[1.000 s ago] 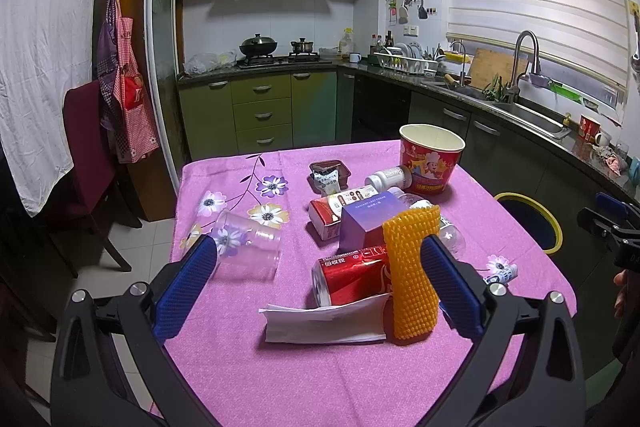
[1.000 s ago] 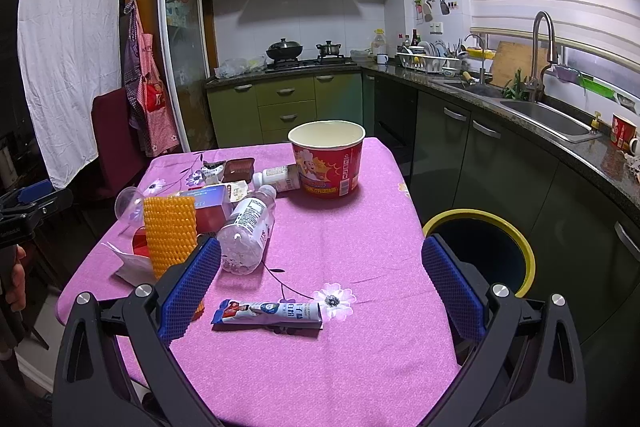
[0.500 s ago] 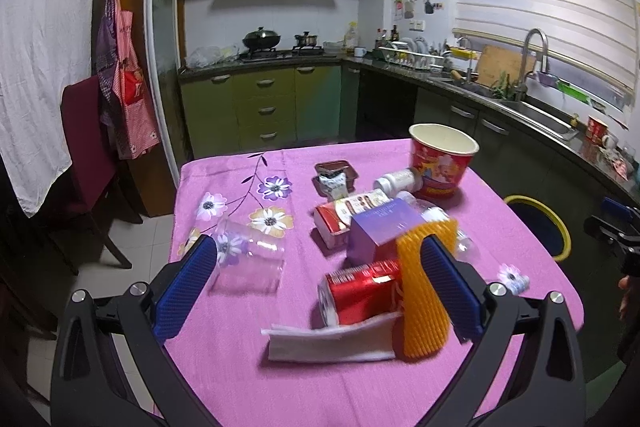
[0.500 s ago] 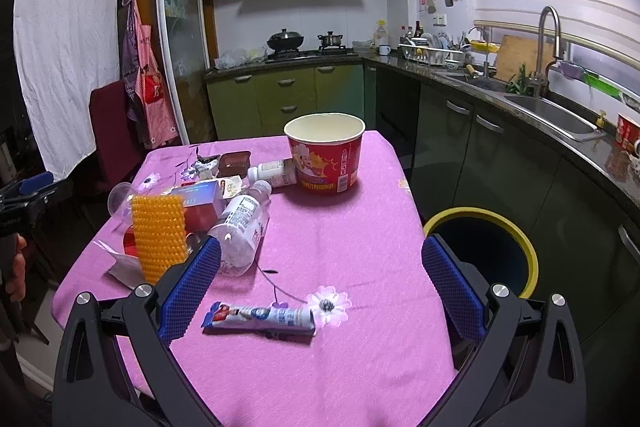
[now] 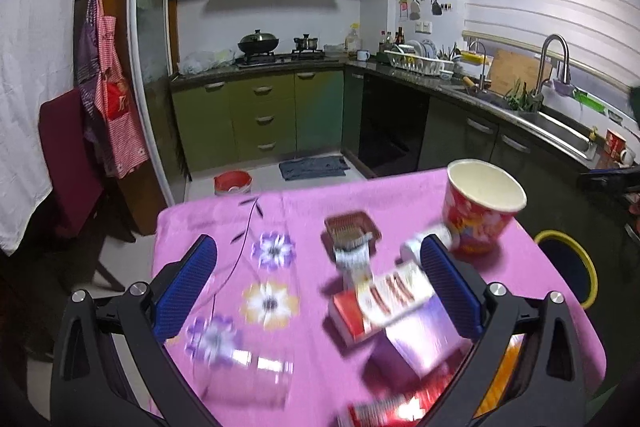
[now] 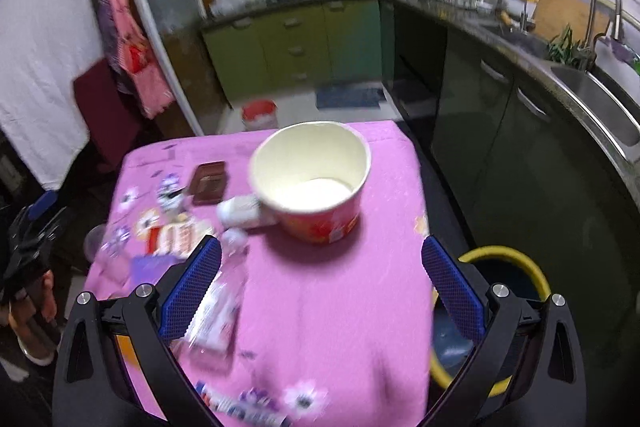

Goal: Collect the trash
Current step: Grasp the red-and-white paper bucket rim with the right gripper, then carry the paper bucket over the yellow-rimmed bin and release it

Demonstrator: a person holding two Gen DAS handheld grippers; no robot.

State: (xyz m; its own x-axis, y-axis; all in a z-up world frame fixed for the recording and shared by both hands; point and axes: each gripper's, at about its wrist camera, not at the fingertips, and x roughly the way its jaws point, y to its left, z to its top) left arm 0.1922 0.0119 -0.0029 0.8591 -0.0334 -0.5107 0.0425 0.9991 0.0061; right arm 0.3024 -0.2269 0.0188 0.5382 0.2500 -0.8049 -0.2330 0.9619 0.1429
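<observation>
Surveying: both tools hang above the litter, neither committed to a piece.
Left gripper: jaws spread wide, nothing between the blue pads; poised over the middle of the pile, probably to pick a first target.
Right gripper: jaws likewise wide and empty, aimed toward the big red paper bucket with the white inside.
Trash: scattered on the pink flowered tablecloth; bucket upright at the far right corner, small brown plastic tray left of it, red-and-white carton nearer, clear plastic bottle lying on its side.
Bin: dark bin with a yellow rim stands on the floor just off the table's right edge, so it seems the right side is placed for the drop.
Blur: table items smeared in both views; labels unreadable.
Progress: judged at the start, no piece picked up yet.
</observation>
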